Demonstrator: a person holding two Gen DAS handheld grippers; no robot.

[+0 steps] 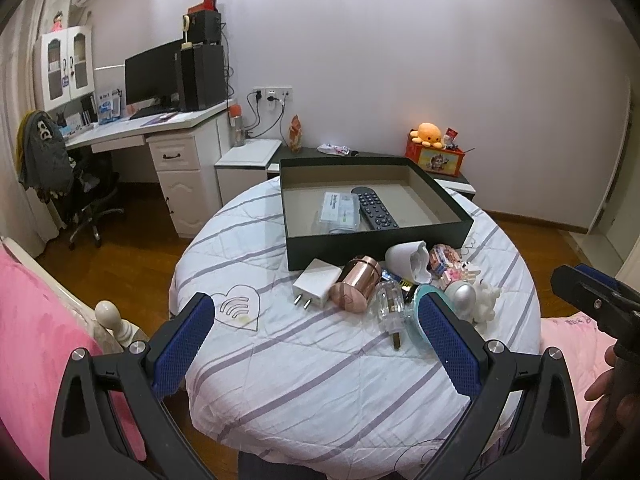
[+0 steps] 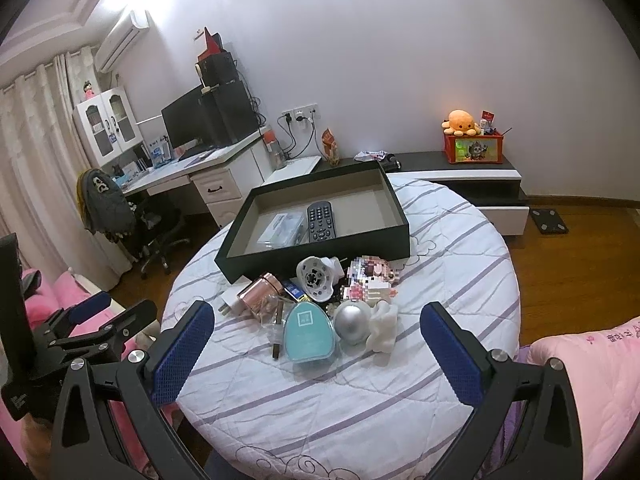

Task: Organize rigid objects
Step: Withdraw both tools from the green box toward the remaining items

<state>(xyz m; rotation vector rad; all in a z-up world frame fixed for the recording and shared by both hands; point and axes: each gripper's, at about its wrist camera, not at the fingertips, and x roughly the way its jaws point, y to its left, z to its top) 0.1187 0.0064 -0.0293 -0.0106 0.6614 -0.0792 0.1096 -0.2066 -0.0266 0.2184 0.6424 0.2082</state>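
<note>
We hold both tongs over the near edge of a round table [image 2: 460, 280] draped in a white, purple-striped quilt. The left tongs [image 1: 316, 336] stand wide apart with nothing between the blue pads; the right tongs [image 2: 316, 344] are likewise spread and empty.

Just ahead of them, a huddle of small objects lies on the quilt: a teal egg-shaped case [image 2: 309, 336], a silver dome [image 2: 352, 322] touching a white figurine [image 2: 383, 330], a clear glass bottle [image 1: 390, 302], a rose-gold canister [image 1: 354, 284] lying on its side beside a white plug adapter [image 1: 316, 282], a white fan-like gadget [image 2: 316, 280] and a pink block model [image 2: 372, 278].

Beyond the pile, touching it, sits an open dark tray [image 1: 372, 248], already holding a black remote [image 1: 374, 208] next to a clear plastic packet [image 1: 340, 210].
</note>
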